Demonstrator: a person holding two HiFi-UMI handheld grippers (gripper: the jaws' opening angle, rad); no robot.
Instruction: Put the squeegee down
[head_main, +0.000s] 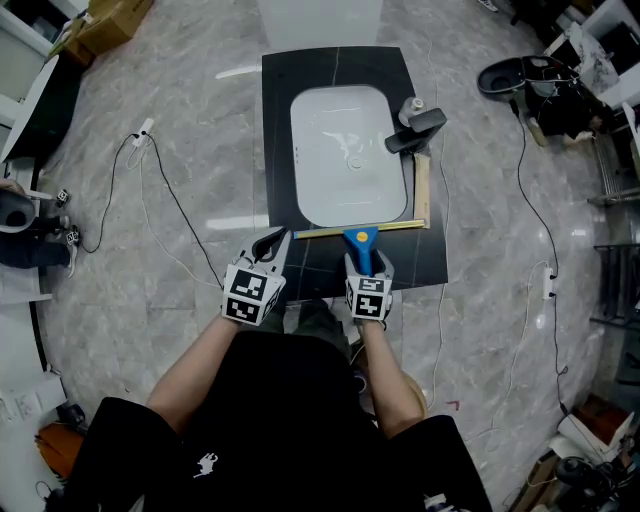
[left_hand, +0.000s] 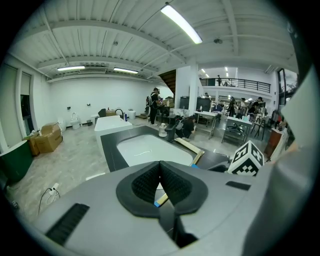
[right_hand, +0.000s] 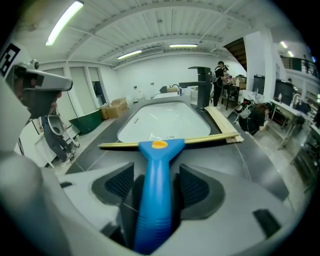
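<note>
Spreading under everything is a grey marble floor (head_main: 180, 200), and on it stands a dark tabletop (head_main: 285, 120) with a white basin (head_main: 345, 150) sunk into it. Just past the basin's right rim a pale wooden strip (head_main: 422, 190) lies lengthwise on the tabletop. A black faucet (head_main: 418, 130) stands beside the basin's far right corner.

The squeegee (head_main: 362, 240) lies at the basin's near rim. Its long yellowish blade runs left to right along that rim, with its right end meeting the near end of the wooden strip. Its blue handle points straight away from the basin toward the person, at right angles to the blade.

The right tool (head_main: 368, 266) sits on the near side of the basin with the handle lying between its jaws. The jaws stand wide, with a gap between each pad and the handle, so the squeegee is released.

The left tool (head_main: 274, 242) hovers off the basin's near left corner, its jaws clenched together on nothing, pointing toward the blade's left end.
</note>
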